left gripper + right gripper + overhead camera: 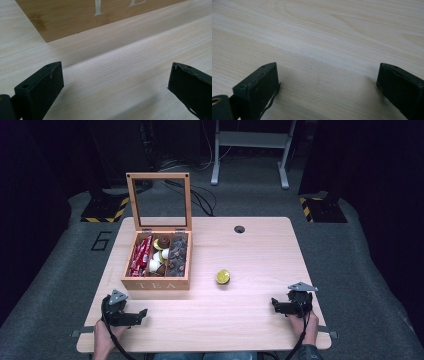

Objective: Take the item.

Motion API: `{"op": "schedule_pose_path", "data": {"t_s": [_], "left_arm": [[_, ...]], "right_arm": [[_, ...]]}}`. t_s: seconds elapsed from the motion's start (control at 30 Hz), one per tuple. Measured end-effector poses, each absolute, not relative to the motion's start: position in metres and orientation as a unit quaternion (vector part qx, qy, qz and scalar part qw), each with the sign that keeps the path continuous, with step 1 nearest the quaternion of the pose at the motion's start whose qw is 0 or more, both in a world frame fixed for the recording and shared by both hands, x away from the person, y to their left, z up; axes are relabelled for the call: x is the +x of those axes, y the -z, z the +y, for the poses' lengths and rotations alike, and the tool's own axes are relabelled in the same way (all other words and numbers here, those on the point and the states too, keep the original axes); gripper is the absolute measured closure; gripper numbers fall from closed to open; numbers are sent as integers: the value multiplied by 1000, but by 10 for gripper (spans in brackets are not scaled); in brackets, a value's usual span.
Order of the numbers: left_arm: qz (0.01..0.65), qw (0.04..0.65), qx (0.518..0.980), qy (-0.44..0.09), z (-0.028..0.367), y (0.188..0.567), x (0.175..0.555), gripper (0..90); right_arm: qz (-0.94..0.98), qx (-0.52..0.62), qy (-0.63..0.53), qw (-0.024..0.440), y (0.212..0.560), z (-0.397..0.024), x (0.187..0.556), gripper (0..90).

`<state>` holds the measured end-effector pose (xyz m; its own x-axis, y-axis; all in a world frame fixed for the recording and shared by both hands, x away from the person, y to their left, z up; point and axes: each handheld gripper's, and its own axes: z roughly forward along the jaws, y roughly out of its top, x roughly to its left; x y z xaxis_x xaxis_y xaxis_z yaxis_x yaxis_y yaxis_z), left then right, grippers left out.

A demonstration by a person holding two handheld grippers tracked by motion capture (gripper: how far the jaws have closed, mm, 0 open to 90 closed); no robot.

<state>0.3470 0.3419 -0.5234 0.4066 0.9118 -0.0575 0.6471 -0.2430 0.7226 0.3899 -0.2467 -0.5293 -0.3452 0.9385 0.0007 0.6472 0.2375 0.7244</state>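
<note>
On the table (260, 250), the open tea box (156, 282) sits far left, the yellow capsule (223, 276) mid-table. Your left gripper (142, 312) rests near-left, your right gripper (274, 303) near-right, each low, pointing inward, jaws spread, empty.

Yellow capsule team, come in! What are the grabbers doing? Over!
Left gripper open, empty, low by the tea box. Right gripper open, empty, near table edge. Yellow capsule alone on the table, outside the box. Nothing in the way.
</note>
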Motion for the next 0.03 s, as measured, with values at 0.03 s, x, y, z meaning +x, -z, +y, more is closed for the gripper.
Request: {"op": "schedule_pose_path", "data": {"t_s": [0.03], "left_arm": [[509, 343, 766, -190, 343, 524, 347, 0]], "right_arm": [[754, 526, -323, 225, 529, -247, 390, 32]]}}
